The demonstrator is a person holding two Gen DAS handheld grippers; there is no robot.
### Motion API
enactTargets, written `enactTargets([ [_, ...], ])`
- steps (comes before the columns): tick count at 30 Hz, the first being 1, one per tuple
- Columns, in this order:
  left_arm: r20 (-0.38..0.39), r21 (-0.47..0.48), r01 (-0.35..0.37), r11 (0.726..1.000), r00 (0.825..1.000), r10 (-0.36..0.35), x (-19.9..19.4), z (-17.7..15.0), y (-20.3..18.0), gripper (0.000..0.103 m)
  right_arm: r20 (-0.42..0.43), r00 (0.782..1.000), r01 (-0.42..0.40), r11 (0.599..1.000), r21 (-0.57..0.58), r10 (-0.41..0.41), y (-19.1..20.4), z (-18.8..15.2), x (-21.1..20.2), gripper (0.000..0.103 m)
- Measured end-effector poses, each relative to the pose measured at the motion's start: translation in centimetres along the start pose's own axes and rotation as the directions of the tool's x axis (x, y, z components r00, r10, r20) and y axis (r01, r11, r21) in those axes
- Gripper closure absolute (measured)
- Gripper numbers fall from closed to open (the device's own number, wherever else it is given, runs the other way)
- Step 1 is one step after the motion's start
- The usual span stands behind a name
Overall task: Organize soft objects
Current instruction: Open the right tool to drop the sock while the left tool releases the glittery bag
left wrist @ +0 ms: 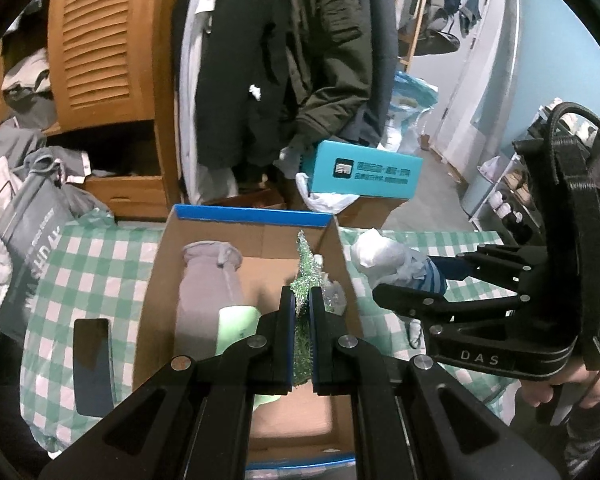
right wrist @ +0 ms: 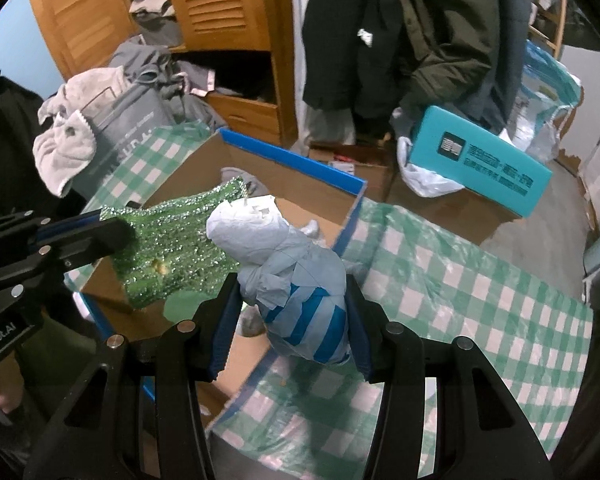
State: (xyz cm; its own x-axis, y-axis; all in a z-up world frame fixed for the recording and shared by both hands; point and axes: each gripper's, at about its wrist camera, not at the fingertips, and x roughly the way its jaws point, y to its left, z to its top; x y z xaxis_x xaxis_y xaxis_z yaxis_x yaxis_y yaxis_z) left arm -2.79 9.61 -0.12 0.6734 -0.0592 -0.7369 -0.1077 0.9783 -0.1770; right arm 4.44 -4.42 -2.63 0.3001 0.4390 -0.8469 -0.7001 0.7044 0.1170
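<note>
My left gripper (left wrist: 302, 300) is shut on a green sequinned cloth (left wrist: 305, 280), held above an open cardboard box with a blue rim (left wrist: 252, 216). In the right wrist view that sparkly cloth (right wrist: 176, 248) hangs from the left gripper (right wrist: 116, 236) over the box (right wrist: 300, 168). My right gripper (right wrist: 292, 312) is shut on a bundled blue-and-white striped cloth (right wrist: 300, 304), just at the box's near right corner. From the left wrist view the right gripper (left wrist: 404, 280) comes in from the right with the pale bundle (left wrist: 380, 258). Inside the box lie a grey rolled garment (left wrist: 208, 280) and a light green piece (left wrist: 236, 328).
The box sits on a green-and-white checked cloth (right wrist: 480, 288). A dark phone-like slab (left wrist: 92, 364) lies left of the box. Behind stand a wooden louvred cupboard (left wrist: 100, 40), hanging dark coats (left wrist: 300, 60), a teal carton (left wrist: 360, 172) and a grey bag (left wrist: 32, 248).
</note>
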Motion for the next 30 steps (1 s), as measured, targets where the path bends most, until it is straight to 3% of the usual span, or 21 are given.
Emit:
enactTargets([
  [19,-0.046,-0.023,-0.104,0.994,0.994,0.103,1.2,-0.8,3.0,0.097,-0.091,0.996,-0.033,0.997,-0.063,0.027,3.3,0.8,4.2,0.053],
  [24,-0.085,-0.067,-0.117,0.991,0.99,0.111,1.9,-1.1,4.1,0.096,-0.099,0.994,-0.046,0.997,-0.063,0.04,3.4,0.8,4.7,0.043],
  [27,-0.102,-0.079,-0.123,0.989,0.988,0.114,2.1,-1.2,4.3,0.09,-0.089,0.995,-0.038,0.997,-0.06,0.033,3.3,0.8,4.6,0.035],
  [30,-0.096,-0.071,-0.127,0.989,0.988,0.12,2.1,-1.2,3.9,0.074,-0.088,0.996,-0.03,0.998,-0.049,0.025,2.9,0.8,4.3,0.034],
])
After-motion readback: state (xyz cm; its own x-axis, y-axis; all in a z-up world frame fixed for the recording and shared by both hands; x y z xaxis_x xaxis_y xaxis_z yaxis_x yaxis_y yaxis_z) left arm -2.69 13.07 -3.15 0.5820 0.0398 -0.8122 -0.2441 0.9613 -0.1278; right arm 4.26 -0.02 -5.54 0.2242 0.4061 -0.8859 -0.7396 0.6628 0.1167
